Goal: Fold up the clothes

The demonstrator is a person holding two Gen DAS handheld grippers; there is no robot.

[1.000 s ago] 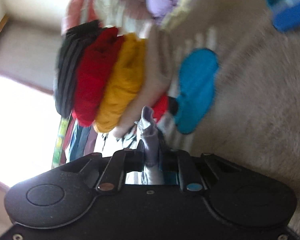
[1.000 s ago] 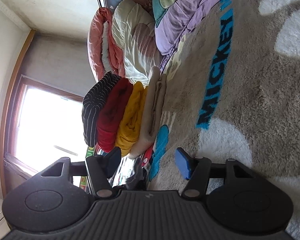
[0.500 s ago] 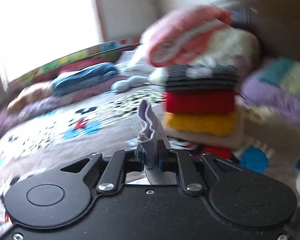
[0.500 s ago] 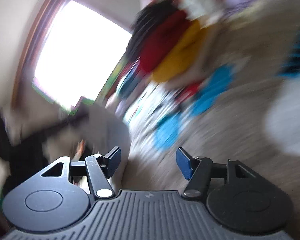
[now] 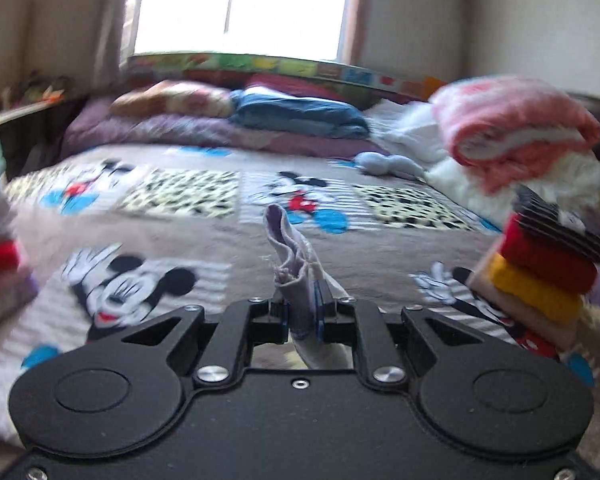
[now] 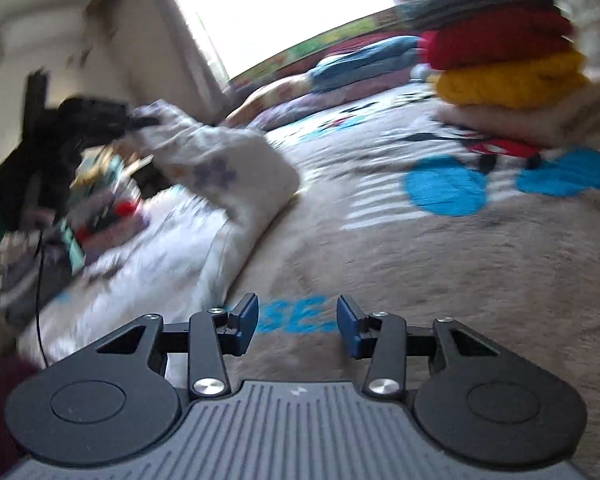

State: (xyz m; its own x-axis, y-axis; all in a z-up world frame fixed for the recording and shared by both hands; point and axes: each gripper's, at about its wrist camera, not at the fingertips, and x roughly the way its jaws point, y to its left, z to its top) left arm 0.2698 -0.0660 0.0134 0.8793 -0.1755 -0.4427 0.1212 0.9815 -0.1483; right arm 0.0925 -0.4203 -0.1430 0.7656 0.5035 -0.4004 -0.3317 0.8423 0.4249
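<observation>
My left gripper (image 5: 302, 312) is shut on a bunched edge of a pale lilac-white garment (image 5: 290, 256) that sticks up between its fingers, above the cartoon-mouse bedspread (image 5: 180, 196). In the right wrist view the same pale garment (image 6: 216, 184), with purple flower prints, hangs in a long drape from the other gripper (image 6: 140, 122) at the upper left down to the bed. My right gripper (image 6: 296, 320) is open just above the bedspread (image 6: 420, 264), with nothing between its blue pads. A folded stack (image 5: 540, 276) of black-striped, red, yellow and beige clothes sits at the right.
Pink and white rolled blankets (image 5: 516, 124) lie behind the stack. Pillows and a blue bundle (image 5: 296, 114) line the far bed edge under the window. Cluttered items (image 6: 60, 208) sit off the bed's left side. The folded stack (image 6: 504, 68) stands upper right in the right wrist view.
Both grippers have swung round, so the views turned from sideways to level over the bed. The left gripper kept hold of the garment; the right stayed open and now faces the hanging cloth.
</observation>
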